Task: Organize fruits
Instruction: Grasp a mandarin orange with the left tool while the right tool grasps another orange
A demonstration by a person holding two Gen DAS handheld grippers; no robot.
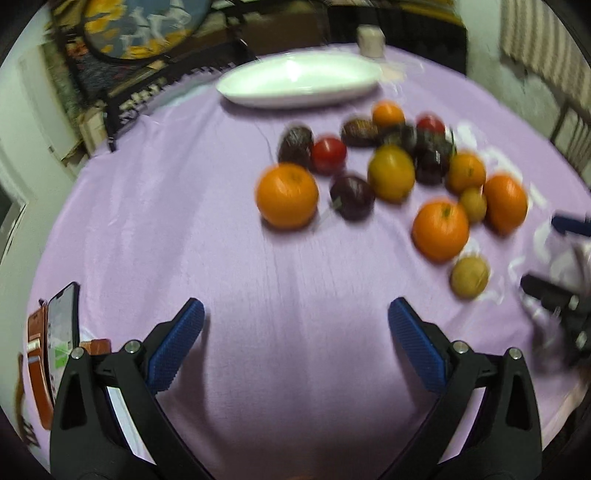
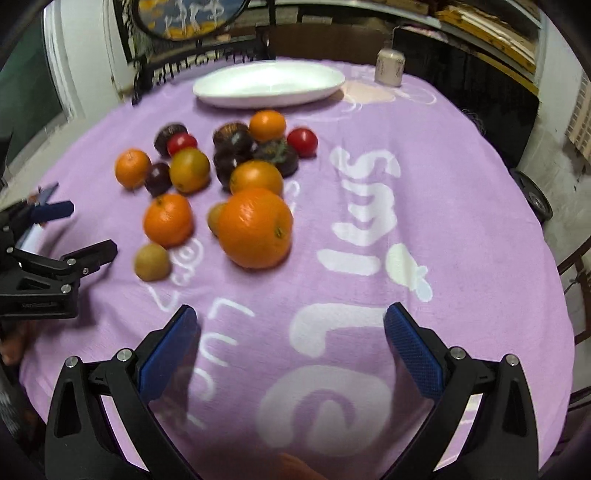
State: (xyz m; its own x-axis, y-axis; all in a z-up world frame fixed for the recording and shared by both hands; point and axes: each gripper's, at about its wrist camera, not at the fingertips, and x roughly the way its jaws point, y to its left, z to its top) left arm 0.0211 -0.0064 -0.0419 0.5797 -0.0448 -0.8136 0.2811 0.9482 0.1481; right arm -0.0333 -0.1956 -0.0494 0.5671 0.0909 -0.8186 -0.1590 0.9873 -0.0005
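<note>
Lavender cloth (image 2: pixel 461 192) with white lettering covers the whole table, and behind its far edge we see dark metal furniture and a round painted panel (image 2: pixel 188 18). Near the far edge lies a white oval platter (image 2: pixel 269 86), bare inside, with a pale can (image 2: pixel 389 68) just beside its right end.

Between the platter and the near edge sits the loose pile of fruit, toward the middle-left of the table in the right wrist view. The biggest piece is an orange (image 2: pixel 255 229) on the near right side of the pile; a smaller orange (image 2: pixel 168 219) lies left of it, apart. Dark plums (image 2: pixel 236 147) and red tomatoes (image 2: pixel 303 141) crowd the far side, touching one another, around a yellow-green fruit (image 2: pixel 189 170). A small tan fruit (image 2: pixel 152 262) rests alone at the pile's near left.

Our left gripper (image 1: pixel 295 314) hangs over bare cloth near the table's near edge, jaws spread wide, holding nothing. Our right gripper (image 2: pixel 290 317) hangs likewise over the lettering, jaws wide apart and empty. At the left edge lies a phone (image 1: pixel 62 325) in a brown case.
</note>
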